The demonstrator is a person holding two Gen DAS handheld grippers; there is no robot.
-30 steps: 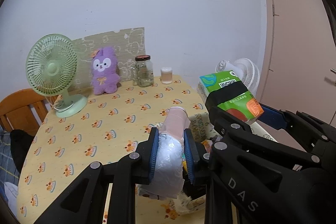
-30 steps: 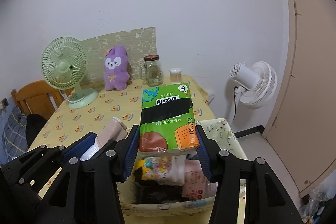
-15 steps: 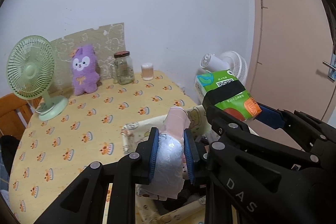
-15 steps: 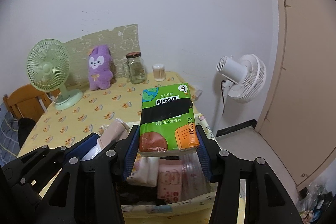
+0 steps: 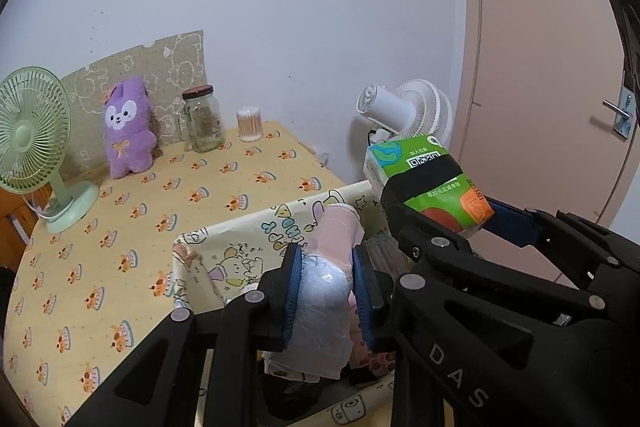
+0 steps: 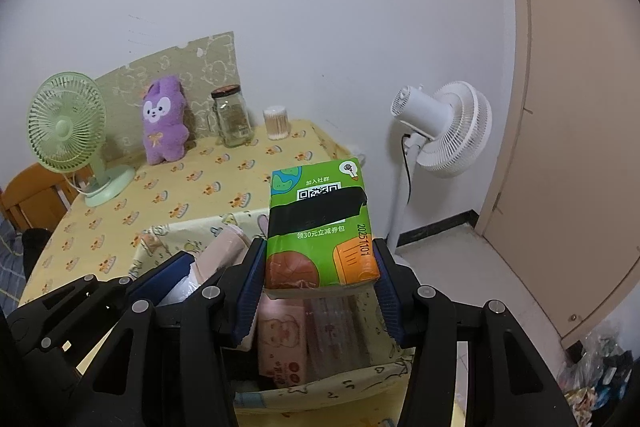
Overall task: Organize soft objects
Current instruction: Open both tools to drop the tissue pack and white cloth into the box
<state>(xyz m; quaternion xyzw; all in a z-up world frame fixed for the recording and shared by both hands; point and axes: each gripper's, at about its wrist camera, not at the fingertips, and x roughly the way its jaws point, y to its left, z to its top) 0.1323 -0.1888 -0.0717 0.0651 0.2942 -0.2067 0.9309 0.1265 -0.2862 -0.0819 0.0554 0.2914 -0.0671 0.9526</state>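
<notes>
Left wrist view is mostly gripper, so the bin (image 5: pixel 224 247) is half blocked and I can't make out what's down at the bottom of it. The person is out of frame completely, so only the tools show. Both grippers tilt downward over the bin, side by side, right one just to the right of the left.

Left gripper (image 5: pixel 326 291) has a pink-and-white plastic pack (image 5: pixel 324 287) between its blue pads, jaws easing open right now but the pads look to be touching it on both sides. The pack sticks out past the fingertips, hanging over the bin's inside.

Right gripper (image 6: pixel 318 279) pinches a green tissue pack (image 6: pixel 320 227) by its near end, the rest poking forward and up, above the bin (image 6: pixel 176 231). Under it there's a pink pack (image 6: pixel 280 343) lying in the bin, partly covered.

Bin sits on the table (image 5: pixel 120 247) at its near right edge. Plush (image 5: pixel 128 135), jar (image 5: pixel 202 119) and green fan (image 5: pixel 32 139) are at the back by the wall.
</notes>
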